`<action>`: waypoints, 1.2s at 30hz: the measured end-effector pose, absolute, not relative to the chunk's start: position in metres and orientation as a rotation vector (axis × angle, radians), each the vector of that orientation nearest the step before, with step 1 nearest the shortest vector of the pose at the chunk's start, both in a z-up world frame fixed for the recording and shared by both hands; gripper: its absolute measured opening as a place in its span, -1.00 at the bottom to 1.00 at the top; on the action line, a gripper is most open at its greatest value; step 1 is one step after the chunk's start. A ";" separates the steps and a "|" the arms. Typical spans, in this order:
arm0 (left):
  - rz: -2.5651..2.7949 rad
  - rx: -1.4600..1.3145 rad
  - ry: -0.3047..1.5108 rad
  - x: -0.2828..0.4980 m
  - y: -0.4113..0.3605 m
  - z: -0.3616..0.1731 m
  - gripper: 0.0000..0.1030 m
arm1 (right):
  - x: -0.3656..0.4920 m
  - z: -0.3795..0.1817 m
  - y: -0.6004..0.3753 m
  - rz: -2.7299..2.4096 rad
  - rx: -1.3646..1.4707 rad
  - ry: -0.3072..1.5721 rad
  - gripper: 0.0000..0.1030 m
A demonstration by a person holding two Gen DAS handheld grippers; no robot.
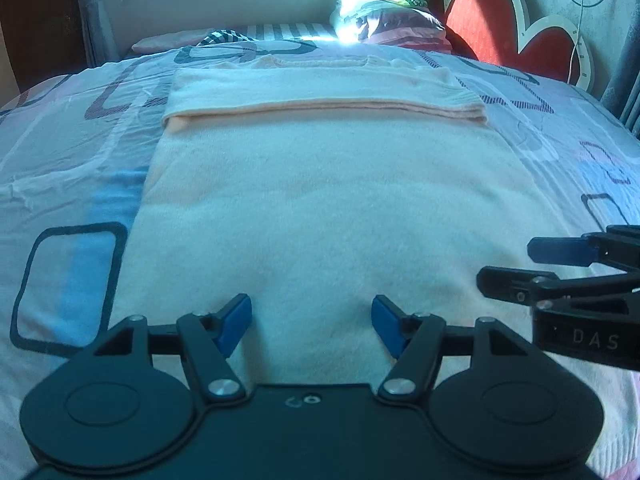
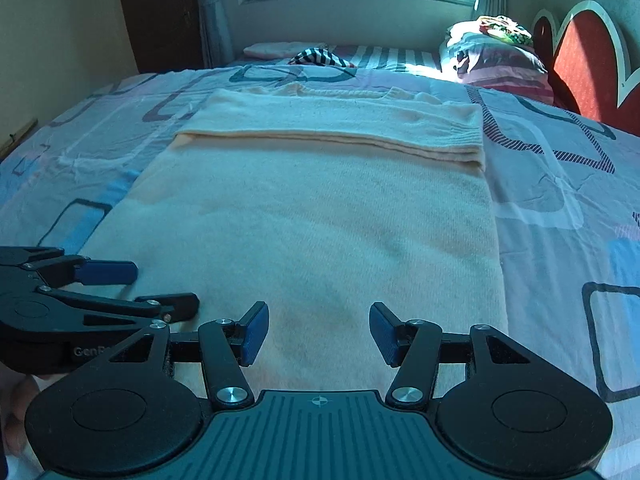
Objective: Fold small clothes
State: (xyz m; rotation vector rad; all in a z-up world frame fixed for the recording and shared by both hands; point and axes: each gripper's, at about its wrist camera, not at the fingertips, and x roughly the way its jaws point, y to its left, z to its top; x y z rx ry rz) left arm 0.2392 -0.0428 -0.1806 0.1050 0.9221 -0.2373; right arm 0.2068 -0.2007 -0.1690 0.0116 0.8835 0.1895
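One sweater (image 1: 320, 208), two open tongs (image 1: 311, 326)

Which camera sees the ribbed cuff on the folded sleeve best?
The right wrist view: the ribbed cuff lies sharp there, its knit lines showing at the sweater's right edge. In the left wrist view the cuff is paler and blurrier, the ribbing only faint.

We see a cream sweater (image 1: 320, 208) spread flat on the patterned bed (image 1: 68, 152), our left gripper (image 1: 311, 326) above its near edge with jaws apart, the right gripper (image 1: 516, 268) beside it
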 end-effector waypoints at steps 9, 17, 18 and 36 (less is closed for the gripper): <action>-0.190 0.109 0.927 0.210 -0.011 -0.174 0.35 | 0.170 -0.171 -0.232 0.100 0.010 0.908 0.08; -0.321 0.118 0.901 0.181 -0.024 -0.165 0.31 | 0.129 -0.157 -0.192 0.122 0.050 0.885 0.08; -0.320 0.117 0.908 0.177 -0.022 -0.168 0.31 | 0.126 -0.158 -0.186 0.120 0.038 0.892 0.08; -0.241 0.082 0.938 0.146 0.025 -0.169 0.36 | 0.078 -0.157 -0.201 -0.123 0.045 0.910 0.08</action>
